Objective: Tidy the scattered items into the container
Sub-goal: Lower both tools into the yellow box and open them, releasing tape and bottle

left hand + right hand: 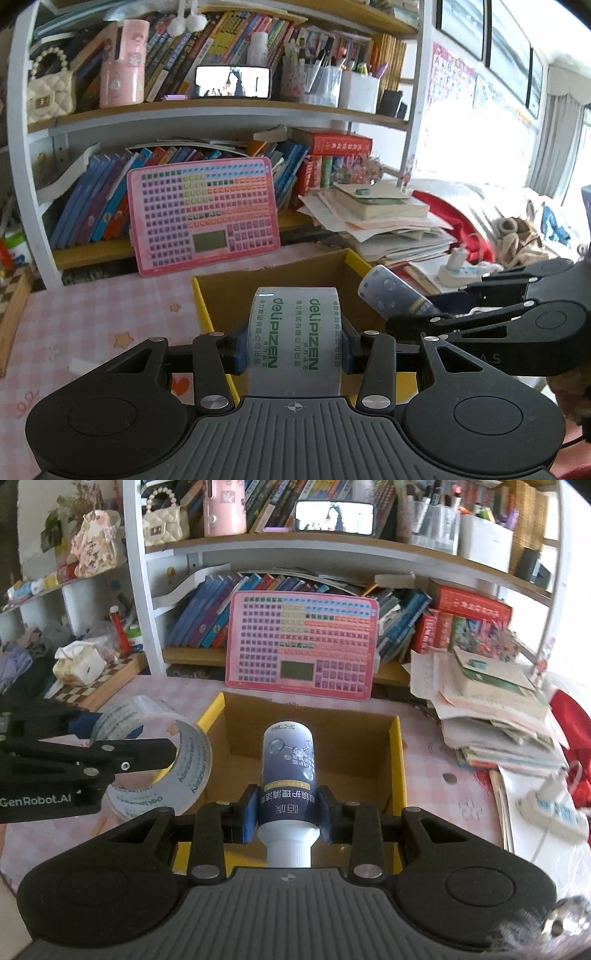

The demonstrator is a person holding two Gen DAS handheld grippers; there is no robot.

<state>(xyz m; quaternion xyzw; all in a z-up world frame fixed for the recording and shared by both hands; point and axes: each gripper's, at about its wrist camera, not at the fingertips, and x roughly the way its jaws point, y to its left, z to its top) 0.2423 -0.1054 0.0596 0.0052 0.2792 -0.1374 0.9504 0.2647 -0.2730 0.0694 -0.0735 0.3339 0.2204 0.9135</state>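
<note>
Between left tongs [293, 349], tape roll [295, 332]; bottle [288, 775] between right tongs [287, 814].

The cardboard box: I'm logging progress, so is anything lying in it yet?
Looks empty: the right wrist view shows bare brown floor in the cardboard box, though the held bottle hides part of it.

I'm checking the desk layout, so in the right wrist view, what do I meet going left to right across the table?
Tissue box → tape roll held by the left gripper → bottle in the right gripper, over the cardboard box → paper stack → power strip.
</note>
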